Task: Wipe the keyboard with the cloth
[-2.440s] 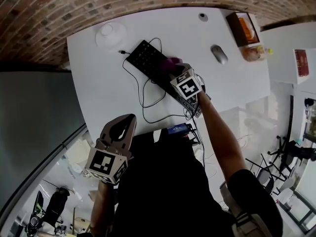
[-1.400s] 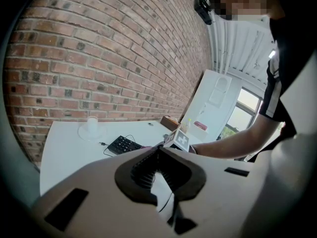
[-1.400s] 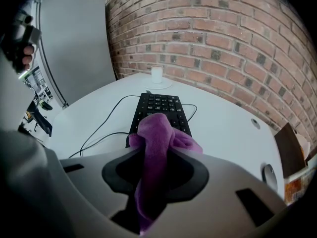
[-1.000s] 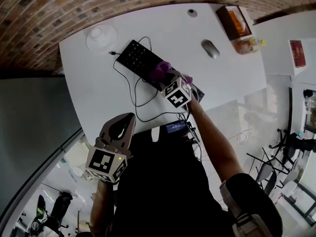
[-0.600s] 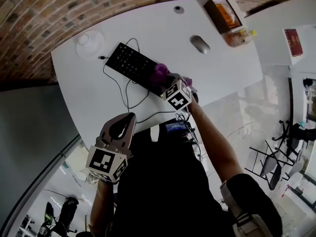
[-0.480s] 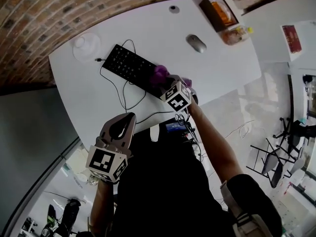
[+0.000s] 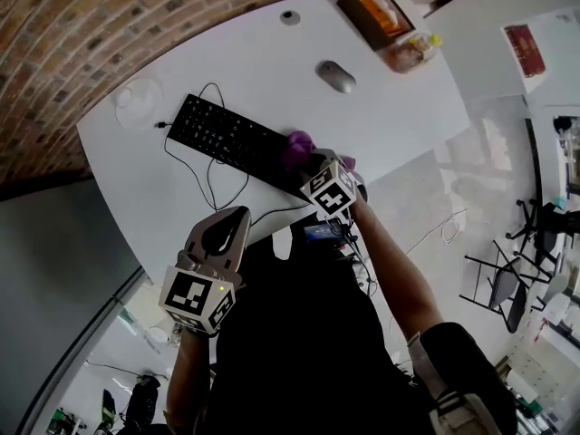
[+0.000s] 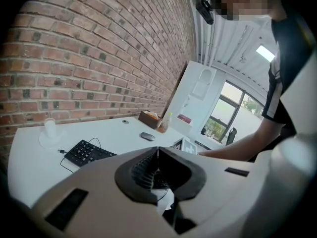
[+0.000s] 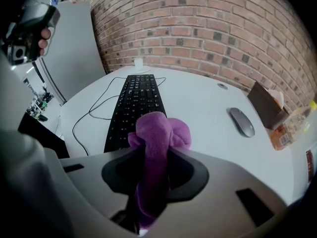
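The bunched purple fleece cloth [image 9: 157, 133] is one even colour. The flat black plastic keyboard [image 7: 227, 139] sits on a plain white tabletop [image 7: 272, 53]. The small oval mouse [image 7: 336, 76] is grey. The red-brown brick wall [image 9: 223, 29] has pale mortar lines.

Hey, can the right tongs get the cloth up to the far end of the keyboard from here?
Probably yes. The right tongs, shut on the cloth, sit over the near end of the keyboard. Nothing lies on the keys ahead, and the cable runs beside it.
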`<state>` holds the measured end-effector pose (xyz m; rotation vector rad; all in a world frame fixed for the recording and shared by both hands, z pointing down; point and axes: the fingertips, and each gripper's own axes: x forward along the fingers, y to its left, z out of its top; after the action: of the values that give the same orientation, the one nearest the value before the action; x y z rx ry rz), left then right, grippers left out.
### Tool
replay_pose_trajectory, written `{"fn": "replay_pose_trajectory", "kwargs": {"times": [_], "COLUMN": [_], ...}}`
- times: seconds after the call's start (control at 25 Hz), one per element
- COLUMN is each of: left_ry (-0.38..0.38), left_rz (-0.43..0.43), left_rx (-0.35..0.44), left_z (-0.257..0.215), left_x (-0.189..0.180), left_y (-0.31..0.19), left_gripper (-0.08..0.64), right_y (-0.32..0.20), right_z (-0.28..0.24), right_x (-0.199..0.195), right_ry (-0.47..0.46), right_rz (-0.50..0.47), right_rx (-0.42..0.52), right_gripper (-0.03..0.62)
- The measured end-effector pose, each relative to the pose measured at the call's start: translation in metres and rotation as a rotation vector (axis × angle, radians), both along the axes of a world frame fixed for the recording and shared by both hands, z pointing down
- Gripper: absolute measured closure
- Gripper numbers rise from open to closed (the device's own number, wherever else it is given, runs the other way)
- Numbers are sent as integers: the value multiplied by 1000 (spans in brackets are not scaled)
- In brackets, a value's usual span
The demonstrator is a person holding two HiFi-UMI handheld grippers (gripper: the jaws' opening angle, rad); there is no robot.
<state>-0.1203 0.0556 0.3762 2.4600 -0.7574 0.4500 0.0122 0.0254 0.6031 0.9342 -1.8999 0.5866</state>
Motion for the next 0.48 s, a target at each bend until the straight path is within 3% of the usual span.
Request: {"fn": "replay_pose_trajectory", "kwargs": {"times": [0.24,0.48], "left_ry": [1,0], "left_rz": [47,75], "left_rx": [-5,-14], "left_z": [1,2], "left_x": [29,59], "left_y": [-2,-6], "left_gripper": [546,546], "right_y": [20,40], "right_z": [0,-4], "right_x": [14,10], "right_ry": [-13,-30], "right_rz": [8,-44], "right_rx": [-8,-10], "right_gripper": [469,469]}}
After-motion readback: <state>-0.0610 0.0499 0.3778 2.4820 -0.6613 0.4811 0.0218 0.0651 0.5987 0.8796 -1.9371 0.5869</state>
